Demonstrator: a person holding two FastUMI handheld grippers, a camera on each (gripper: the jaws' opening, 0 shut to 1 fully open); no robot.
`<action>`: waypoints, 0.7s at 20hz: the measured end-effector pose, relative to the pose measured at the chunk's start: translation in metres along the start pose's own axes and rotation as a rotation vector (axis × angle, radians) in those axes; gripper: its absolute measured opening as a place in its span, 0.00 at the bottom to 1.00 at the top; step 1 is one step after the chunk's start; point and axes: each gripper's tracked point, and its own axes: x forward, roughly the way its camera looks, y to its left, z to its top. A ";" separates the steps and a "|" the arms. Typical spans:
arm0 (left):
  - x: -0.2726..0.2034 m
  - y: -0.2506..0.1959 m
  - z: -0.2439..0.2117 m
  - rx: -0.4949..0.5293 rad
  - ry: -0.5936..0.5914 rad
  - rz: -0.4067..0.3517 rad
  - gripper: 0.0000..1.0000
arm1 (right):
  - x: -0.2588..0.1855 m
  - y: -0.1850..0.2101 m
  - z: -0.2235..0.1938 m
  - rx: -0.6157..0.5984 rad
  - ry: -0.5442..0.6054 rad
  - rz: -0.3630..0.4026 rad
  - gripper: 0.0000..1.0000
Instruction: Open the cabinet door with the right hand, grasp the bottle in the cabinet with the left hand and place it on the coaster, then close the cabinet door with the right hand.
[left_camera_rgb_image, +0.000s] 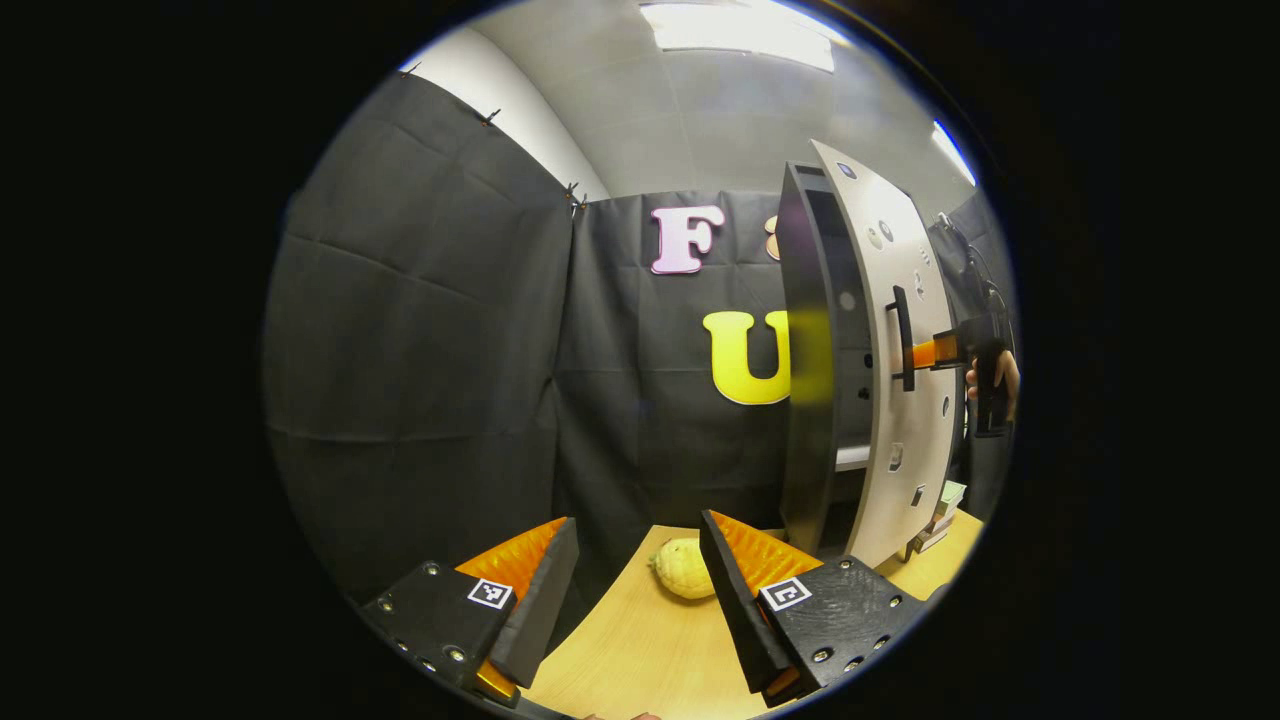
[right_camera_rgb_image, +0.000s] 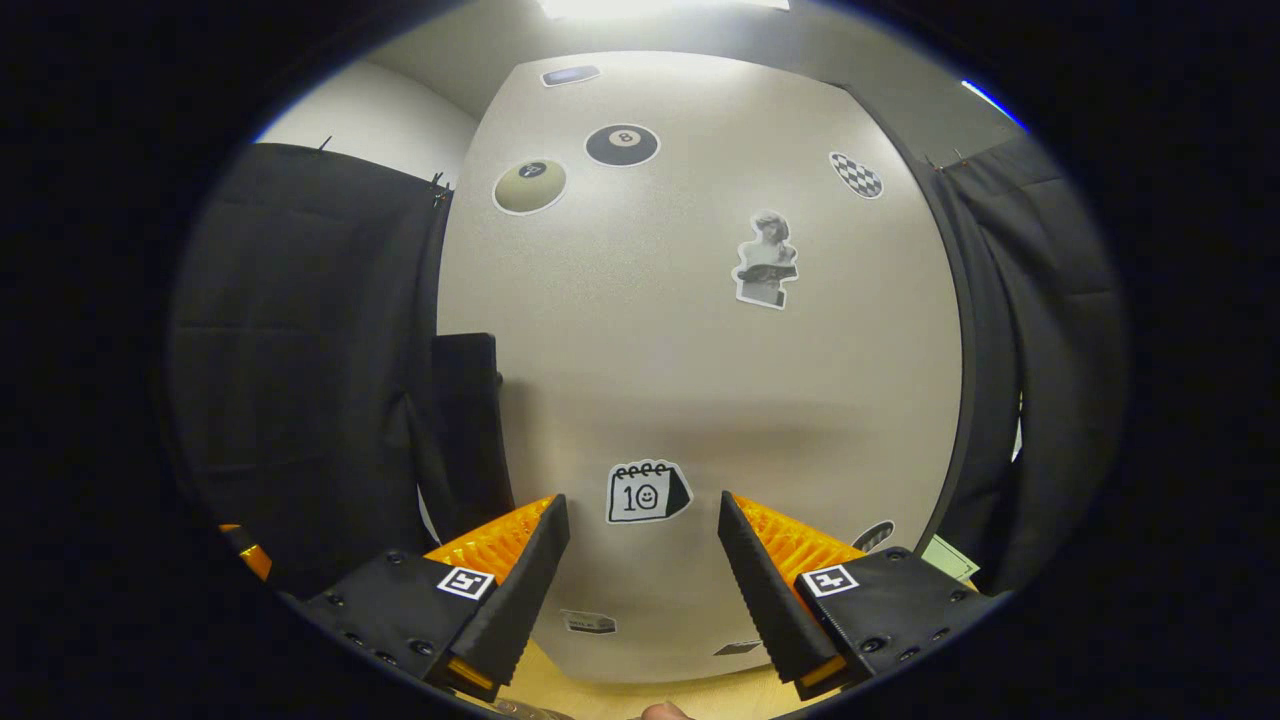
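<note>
- Your left gripper (left_camera_rgb_image: 640, 545) hangs above the wooden table (left_camera_rgb_image: 640, 650) with its jaws wide apart and nothing between them.
- Just beyond its fingers, a pale yellow, bumpy, fruit-like object (left_camera_rgb_image: 683, 568) lies on the tabletop; the right finger hides part of it.
- In the left gripper view the cabinet (left_camera_rgb_image: 808, 370) stands on the table at the right, with its pale door (left_camera_rgb_image: 905, 250) seen nearly edge-on and swung ajar from the dark frame.
- A dark vertical handle (left_camera_rgb_image: 903, 338) sits on the door's outer face. Your other gripper (left_camera_rgb_image: 940, 352), held in a hand (left_camera_rgb_image: 990, 375), reaches to that handle from the far side; whether its fingers press on the handle cannot be told from here.
- In the right gripper view your right gripper (right_camera_rgb_image: 645, 545) faces the door's sticker-covered face (right_camera_rgb_image: 700, 340) up close, fingers spread wide with nothing visible between them.
- A calendar sticker (right_camera_rgb_image: 647, 491) sits between the two fingers.
- A small stack of boxes (left_camera_rgb_image: 942, 515) rests on the table beside the cabinet.
</note>
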 end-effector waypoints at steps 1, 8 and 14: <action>0.000 -0.006 0.001 0.001 -0.002 -0.003 0.72 | -0.008 -0.002 0.000 -0.003 -0.003 0.005 0.96; -0.004 -0.074 0.031 0.037 -0.042 -0.045 0.73 | -0.088 -0.055 0.009 -0.043 -0.032 -0.034 0.97; -0.020 -0.150 0.063 0.037 -0.085 -0.103 0.71 | -0.156 -0.124 0.025 -0.060 -0.067 -0.111 0.97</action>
